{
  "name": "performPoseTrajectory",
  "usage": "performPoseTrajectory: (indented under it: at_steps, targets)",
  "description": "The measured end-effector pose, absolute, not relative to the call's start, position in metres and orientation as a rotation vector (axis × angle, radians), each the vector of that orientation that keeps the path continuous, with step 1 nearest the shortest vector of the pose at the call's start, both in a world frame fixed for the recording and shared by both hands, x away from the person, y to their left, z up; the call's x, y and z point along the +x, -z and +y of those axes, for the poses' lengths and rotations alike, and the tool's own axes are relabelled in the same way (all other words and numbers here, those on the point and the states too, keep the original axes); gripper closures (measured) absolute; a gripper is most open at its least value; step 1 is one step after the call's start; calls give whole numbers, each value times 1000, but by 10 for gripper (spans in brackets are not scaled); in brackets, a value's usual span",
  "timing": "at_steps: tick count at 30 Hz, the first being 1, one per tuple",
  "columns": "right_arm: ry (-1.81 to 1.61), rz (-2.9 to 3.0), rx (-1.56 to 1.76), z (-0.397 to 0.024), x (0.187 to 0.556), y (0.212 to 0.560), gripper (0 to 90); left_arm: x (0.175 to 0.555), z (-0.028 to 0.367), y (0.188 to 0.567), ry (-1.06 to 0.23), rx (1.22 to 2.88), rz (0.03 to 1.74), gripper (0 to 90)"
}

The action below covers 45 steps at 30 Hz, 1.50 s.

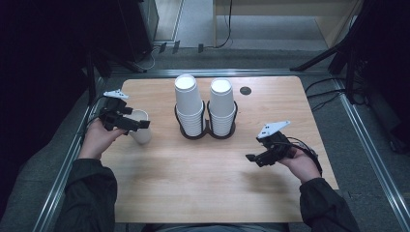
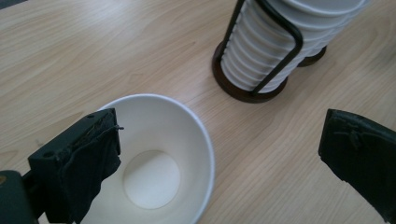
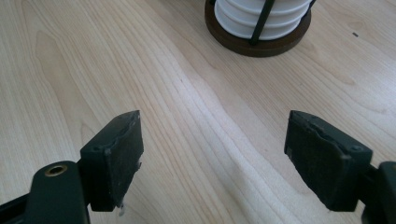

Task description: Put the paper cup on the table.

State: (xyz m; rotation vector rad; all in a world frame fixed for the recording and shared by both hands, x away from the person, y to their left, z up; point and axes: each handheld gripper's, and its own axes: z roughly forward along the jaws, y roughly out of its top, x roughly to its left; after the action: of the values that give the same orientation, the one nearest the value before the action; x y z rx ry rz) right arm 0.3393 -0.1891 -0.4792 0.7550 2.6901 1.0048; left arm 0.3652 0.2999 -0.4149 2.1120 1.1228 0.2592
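Note:
A single white paper cup stands upright on the wooden table at the left. My left gripper hovers just over its rim. In the left gripper view the cup sits below the left jaw, the right jaw stands well clear of it, and the gripper is open. Two tall stacks of white cups stand in a black wire holder at the table's middle back. My right gripper rests low at the right, open, and the right gripper view shows only bare wood between its jaws.
A small dark round hole sits in the tabletop behind the right stack. The cup holder's base lies ahead of my right gripper, and the nearer stack ahead of my left gripper. Metal rails frame the table.

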Motion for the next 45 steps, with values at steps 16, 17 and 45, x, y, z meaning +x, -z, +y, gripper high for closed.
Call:
performPoseTrajectory:
  at_steps: [16,17,45]
  targets:
    - [-1012,2712,704,-176,349,477,196,351,271,433,-262,2185,1068,132]
    - [-1012,2712,704,-176,349,477,196,351,271,433,-262,2185,1068,133]
    - [-1038,2719,656,-168,351,473,196,325,209,447,-357,2209,949,135]
